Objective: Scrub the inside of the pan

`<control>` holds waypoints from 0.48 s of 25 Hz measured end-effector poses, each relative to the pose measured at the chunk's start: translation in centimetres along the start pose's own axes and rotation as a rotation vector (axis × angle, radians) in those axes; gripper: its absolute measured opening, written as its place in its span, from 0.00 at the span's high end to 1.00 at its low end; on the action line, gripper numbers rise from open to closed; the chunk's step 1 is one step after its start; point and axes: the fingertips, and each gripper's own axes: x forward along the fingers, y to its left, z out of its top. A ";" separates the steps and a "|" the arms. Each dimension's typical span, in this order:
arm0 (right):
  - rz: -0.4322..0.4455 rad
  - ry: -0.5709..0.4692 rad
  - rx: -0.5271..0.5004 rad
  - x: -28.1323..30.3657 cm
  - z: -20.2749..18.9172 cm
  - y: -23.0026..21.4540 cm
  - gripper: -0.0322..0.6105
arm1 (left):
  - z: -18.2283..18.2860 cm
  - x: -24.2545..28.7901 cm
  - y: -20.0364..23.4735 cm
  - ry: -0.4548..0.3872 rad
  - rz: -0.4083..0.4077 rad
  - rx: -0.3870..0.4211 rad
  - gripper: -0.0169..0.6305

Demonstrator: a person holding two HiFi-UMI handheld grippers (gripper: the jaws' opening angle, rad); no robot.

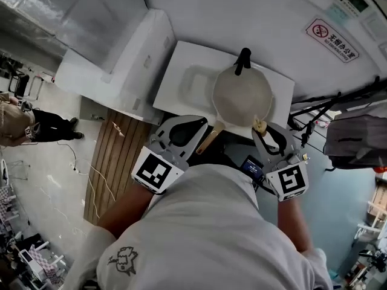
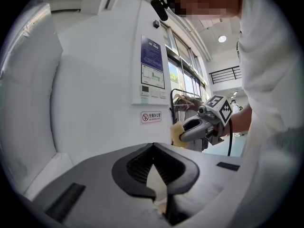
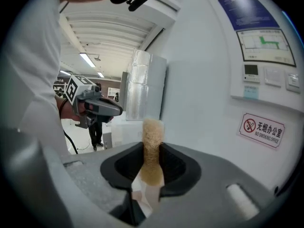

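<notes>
A white sink counter [image 1: 175,77] stands just ahead of the left gripper [image 1: 192,128] and the right gripper [image 1: 264,132], with a shallow basin [image 1: 195,83] sunk in it and a black tap [image 1: 243,61] at its far edge. Left of the left gripper, a slatted wooden board [image 1: 112,162] and loose cables [image 1: 91,180] lie on the pale floor [image 1: 48,186].

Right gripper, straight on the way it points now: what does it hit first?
Likely the wrapped white cabinet straight beyond its sponge, or the wall beside it; depth is unclear.
</notes>
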 end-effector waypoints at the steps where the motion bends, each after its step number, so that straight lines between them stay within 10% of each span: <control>1: 0.000 -0.016 -0.005 -0.1 0.2 1.0 0.80 | -0.2 -1.0 0.1 -0.006 0.004 -0.003 0.97; 12: -0.053 -0.041 0.041 -3.3 0.7 8.5 0.80 | -1.4 -7.2 -2.9 -0.046 -0.065 -0.083 0.97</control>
